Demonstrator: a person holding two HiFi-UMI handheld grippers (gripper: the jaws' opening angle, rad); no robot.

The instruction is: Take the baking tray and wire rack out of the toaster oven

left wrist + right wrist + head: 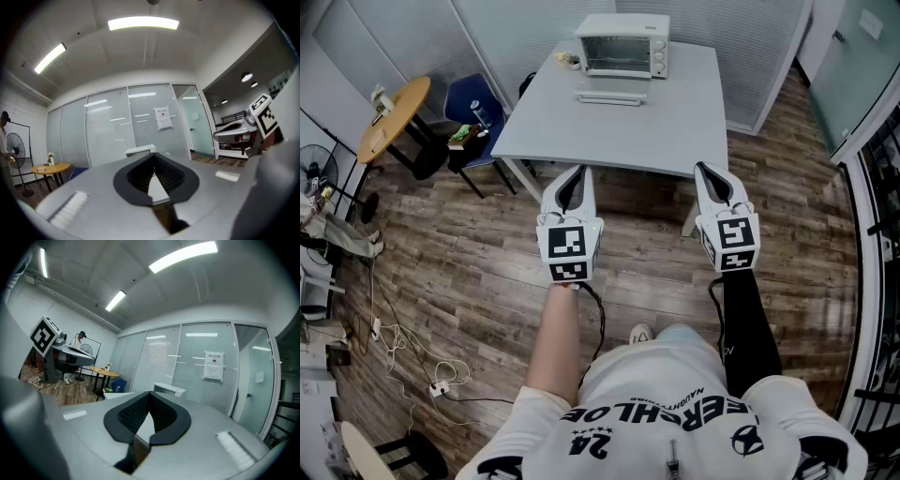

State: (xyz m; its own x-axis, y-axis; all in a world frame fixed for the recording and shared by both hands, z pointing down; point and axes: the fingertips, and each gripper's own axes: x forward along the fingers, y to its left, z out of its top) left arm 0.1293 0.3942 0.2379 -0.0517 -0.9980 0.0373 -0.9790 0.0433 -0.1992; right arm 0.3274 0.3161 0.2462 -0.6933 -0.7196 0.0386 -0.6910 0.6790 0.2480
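Note:
A white toaster oven (pixel 622 45) stands at the far edge of a grey table (pixel 675 131), its glass door facing me. A flat pale object (pixel 609 97) lies on the table just in front of it; I cannot tell what it is. The tray and rack are not visible. My left gripper (pixel 575 172) and right gripper (pixel 703 169) are both shut and empty, held level over the wooden floor short of the table's near edge. The oven (pixel 140 151) shows small and far beyond the left jaws, and the oven (pixel 168 389) likewise beyond the right jaws.
A round wooden table (pixel 394 117) and a blue chair (pixel 473 103) holding small items stand left of the grey table. A fan (pixel 314 169) and loose cables (pixel 412 361) lie at the left. Glass partition walls close the room behind the table.

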